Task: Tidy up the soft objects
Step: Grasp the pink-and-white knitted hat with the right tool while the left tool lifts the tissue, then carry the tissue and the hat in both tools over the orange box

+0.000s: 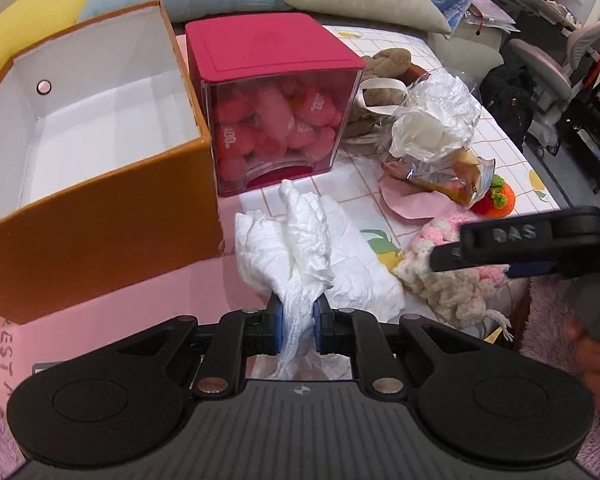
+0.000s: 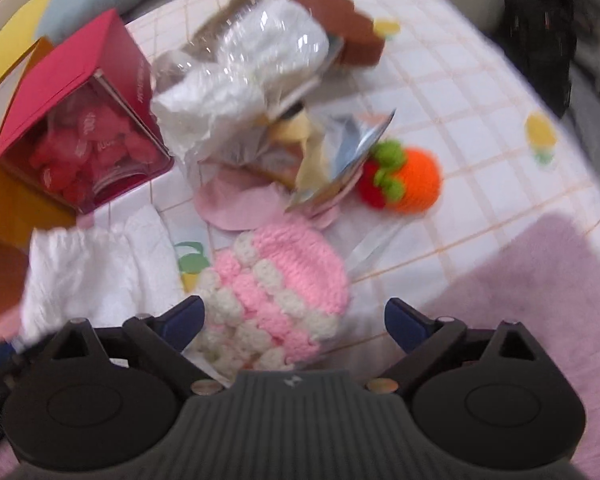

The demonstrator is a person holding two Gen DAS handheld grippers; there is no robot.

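Beside the open orange box (image 1: pixel 100 184), we are holding a crumpled white tissue (image 1: pixel 296 248) with our left gripper (image 1: pixel 297 322), whose blue pads are clenched on its lower end, so the tissue is standing up above a second white tissue (image 1: pixel 364 276) lying on the checked tablecloth (image 1: pixel 496 148). Our right gripper (image 2: pixel 294 314) is hanging with its fingers spread wide and grasping nothing, and the pink and white crocheted piece (image 2: pixel 276 288) is lying on the cloth between them, near the crocheted orange fruit (image 2: pixel 418 184) and the red box (image 1: pixel 276 96).
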